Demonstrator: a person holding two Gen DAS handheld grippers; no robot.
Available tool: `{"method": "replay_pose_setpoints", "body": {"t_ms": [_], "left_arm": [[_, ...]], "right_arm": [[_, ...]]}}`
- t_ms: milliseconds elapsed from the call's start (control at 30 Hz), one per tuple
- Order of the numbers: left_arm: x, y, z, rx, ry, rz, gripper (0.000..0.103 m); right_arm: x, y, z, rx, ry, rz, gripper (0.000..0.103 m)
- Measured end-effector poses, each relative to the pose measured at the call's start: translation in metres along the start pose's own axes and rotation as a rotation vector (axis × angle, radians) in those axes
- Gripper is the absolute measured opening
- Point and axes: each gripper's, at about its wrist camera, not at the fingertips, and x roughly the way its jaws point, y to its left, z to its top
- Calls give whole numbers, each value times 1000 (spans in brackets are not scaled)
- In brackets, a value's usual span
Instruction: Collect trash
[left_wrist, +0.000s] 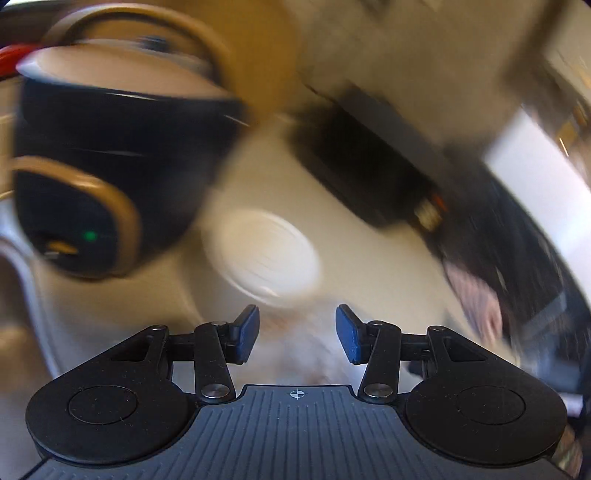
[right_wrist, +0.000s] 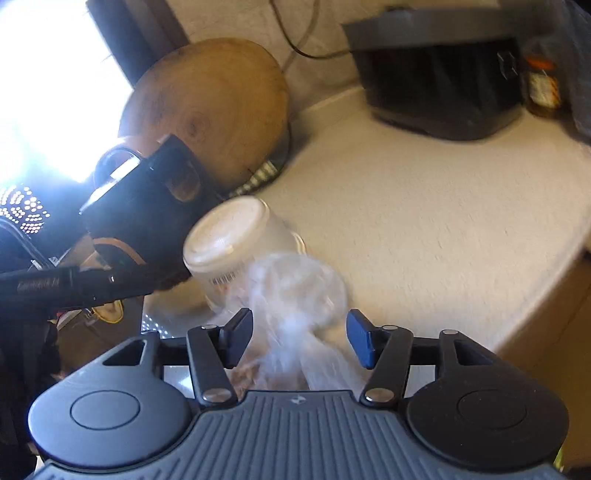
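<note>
Reaching forward over a pale countertop, the right gripper has its blue-padded jaws spread apart, released, with nothing clamped. Between and just beyond them, at twelve o'clock, lies a crumpled clear plastic wrap or bag, blurred; whether the pads touch it cannot be told. Just past it, at eleven o'clock, a frosted plastic container lies on its side, its round base facing the camera and a barcode label showing. At ten o'clock stands a dark appliance, with a round wooden board leaning behind it. At one o'clock, far across the counter, sits a dark grey appliance.

The left wrist view is heavily motion-blurred. The left gripper is also spread wide and empty. A pale round shape, probably the same container, sits at twelve o'clock, near the pads. A dark device with gold trim fills ten o'clock.

Judging from this, the step in hand is the approach to the wrap and container. The next move likely calls for centring the jaws on the thin, slippery film before closing.
</note>
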Motion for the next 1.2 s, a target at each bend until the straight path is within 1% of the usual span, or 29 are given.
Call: {"method": "replay_pose_setpoints", "body": {"t_ms": [33, 100, 133, 167, 200, 267, 300, 333, 400, 467, 500, 533, 600, 667, 733, 767, 800, 833, 900, 967, 1033, 1100, 1200], "left_arm": [[-2, 14, 5, -54, -38, 28, 51], [6, 34, 10, -104, -80, 98, 51], [15, 43, 12, -118, -77, 145, 51], [24, 48, 11, -133, -65, 175, 51], [33, 54, 11, -146, -50, 182, 51], [49, 56, 10, -146, -18, 185, 51], [56, 55, 10, -134, -5, 187, 51], [64, 53, 11, -125, 5, 188, 51], [78, 49, 14, -117, 18, 189, 49], [89, 46, 19, -112, 30, 187, 48], [94, 43, 22, -108, 33, 202, 38], [97, 40, 21, -100, 34, 207, 26], [105, 36, 24, -85, 41, 200, 12], [111, 33, 26, -69, 45, 196, 12], [116, 32, 29, -83, 48, 174, 15], [114, 32, 21, -78, 43, 169, 15], [116, 30, 22, -69, 39, 168, 15], [119, 28, 23, -59, 38, 170, 15], [125, 28, 25, -58, 44, 169, 15], [129, 26, 26, -54, 51, 178, 15], [132, 24, 27, -40, 54, 189, 13], [132, 26, 26, -37, 62, 182, 12], [139, 17, 28, -7, 83, 159, 12]], "right_arm": [[1, 3, 8, -17, -18, 19, 63], [9, 5, 26, -26, -50, 37, 67], [18, 5, 38, -23, -62, 26, 67], [32, 3, 50, -18, -71, 5, 66], [48, 0, 61, -17, -73, -15, 66], [87, -11, 79, -4, -43, -63, 59], [107, -17, 85, 8, -15, -84, 49], [125, -21, 89, 14, 14, -93, 45], [152, -24, 91, 15, 47, -94, 45], [169, -23, 89, 27, 74, -78, 44], [174, -22, 87, 42, 80, -67, 41], [177, -23, 86, 59, 74, -59, 40], [179, -24, 86, 82, 57, -35, 40], [179, -24, 88, 54, 38, -18, 40], [178, -25, 97, 22, 24, -11, 41], [178, -28, 103, 29, 12, -8, 41], [179, -32, 109, 47, 2, -1, 42], [183, -34, 117, 73, -3, 15, 46], [198, -40, 126, 116, 27, 59, 49], [213, -46, 127, 176, 66, 75, 49], [216, -52, 123, 243, 68, 99, 49], [218, -59, 121, 301, 70, 134, 49], [215, -66, 125, 343, 61, 193, 49]]}}
